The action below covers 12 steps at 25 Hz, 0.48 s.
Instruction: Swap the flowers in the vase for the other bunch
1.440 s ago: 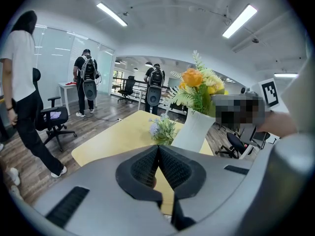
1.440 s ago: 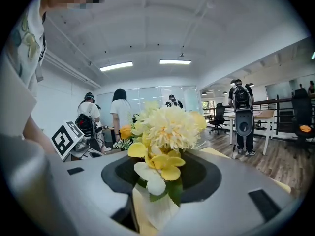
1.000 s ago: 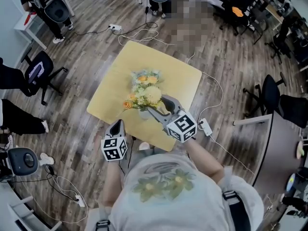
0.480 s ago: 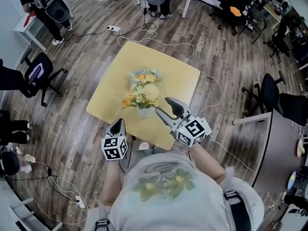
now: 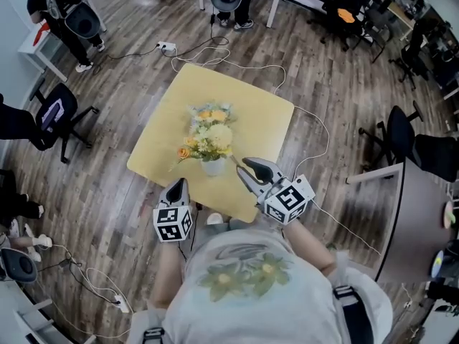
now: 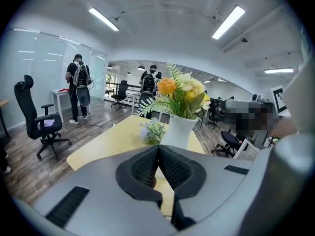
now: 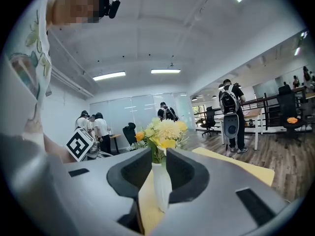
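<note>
The yellow bunch (image 5: 212,140) sits in the white vase (image 5: 214,168) near the front edge of the worktop (image 5: 269,117), spare bunch (image 5: 209,113) behind it. Stems likely light, soft, crushable, so pinch them low, just above the rim. Fingers of left gripper (image 5: 176,186) are together, empty; right gripper (image 5: 242,166) fingers narrow, closing on nothing.

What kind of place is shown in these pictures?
Probably an open-plan office: black wheeled office chairs, a white desk and long ceiling strip lights above a wood-plank floor.
</note>
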### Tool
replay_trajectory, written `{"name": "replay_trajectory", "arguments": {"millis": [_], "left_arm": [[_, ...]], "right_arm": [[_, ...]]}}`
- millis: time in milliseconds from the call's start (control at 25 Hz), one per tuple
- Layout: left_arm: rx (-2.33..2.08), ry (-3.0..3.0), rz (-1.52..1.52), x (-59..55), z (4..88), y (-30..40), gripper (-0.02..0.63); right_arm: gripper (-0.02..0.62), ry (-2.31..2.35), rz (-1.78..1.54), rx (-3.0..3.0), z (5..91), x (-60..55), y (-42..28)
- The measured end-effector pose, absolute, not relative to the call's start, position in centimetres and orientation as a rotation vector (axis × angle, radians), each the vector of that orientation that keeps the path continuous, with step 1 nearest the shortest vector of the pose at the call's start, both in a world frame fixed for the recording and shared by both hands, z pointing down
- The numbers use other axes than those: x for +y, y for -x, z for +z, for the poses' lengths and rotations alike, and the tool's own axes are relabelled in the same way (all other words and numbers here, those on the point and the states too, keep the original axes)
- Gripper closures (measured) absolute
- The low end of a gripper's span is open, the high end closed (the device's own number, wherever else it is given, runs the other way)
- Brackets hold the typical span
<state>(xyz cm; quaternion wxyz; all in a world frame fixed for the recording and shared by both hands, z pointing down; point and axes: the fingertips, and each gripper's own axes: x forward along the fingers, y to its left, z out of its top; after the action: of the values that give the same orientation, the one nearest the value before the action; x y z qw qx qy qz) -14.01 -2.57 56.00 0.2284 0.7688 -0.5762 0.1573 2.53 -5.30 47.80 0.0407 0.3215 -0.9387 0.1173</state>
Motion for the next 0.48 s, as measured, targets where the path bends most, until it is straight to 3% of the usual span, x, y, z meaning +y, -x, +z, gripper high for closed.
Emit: {"name": "replay_trajectory", "arguments": {"millis": [160, 480], "left_arm": [[-1.596, -2.196, 0.357, -2.1, 54.4, 13.3, 0.589], [-1.539, -2.248, 0.394, -2.0, 54.3, 10.9, 0.589]], "right_arm": [[0.526, -0.921, 0.428, -2.863, 48.7, -4.0, -2.4], [0.546, -0.877, 0.443, -2.844, 49.4, -2.5, -2.1]]}}
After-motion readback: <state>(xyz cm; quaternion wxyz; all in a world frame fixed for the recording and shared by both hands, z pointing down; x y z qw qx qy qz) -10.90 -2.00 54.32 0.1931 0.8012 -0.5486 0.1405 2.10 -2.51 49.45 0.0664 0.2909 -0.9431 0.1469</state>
